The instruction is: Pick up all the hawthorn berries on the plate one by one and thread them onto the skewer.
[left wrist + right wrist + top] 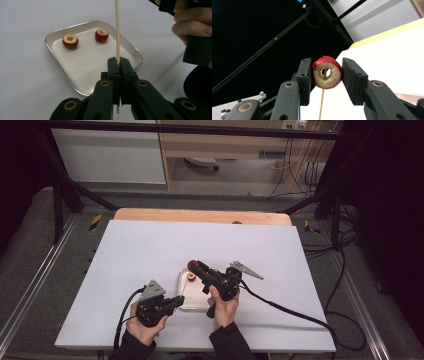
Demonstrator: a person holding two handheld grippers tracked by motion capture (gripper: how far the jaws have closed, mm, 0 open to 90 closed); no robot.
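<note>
Two clamped grips above tray: left gripper pinching skewer upright, right gripper squeezing cored fruit. Off-centre threading likely splits fruit or bends skewer.

Left gripper: lying low near the counter, fingers pressing together around a thin stick.
Right gripper: tilting up and forward, fingers clamping a red ring of fruit.
</note>
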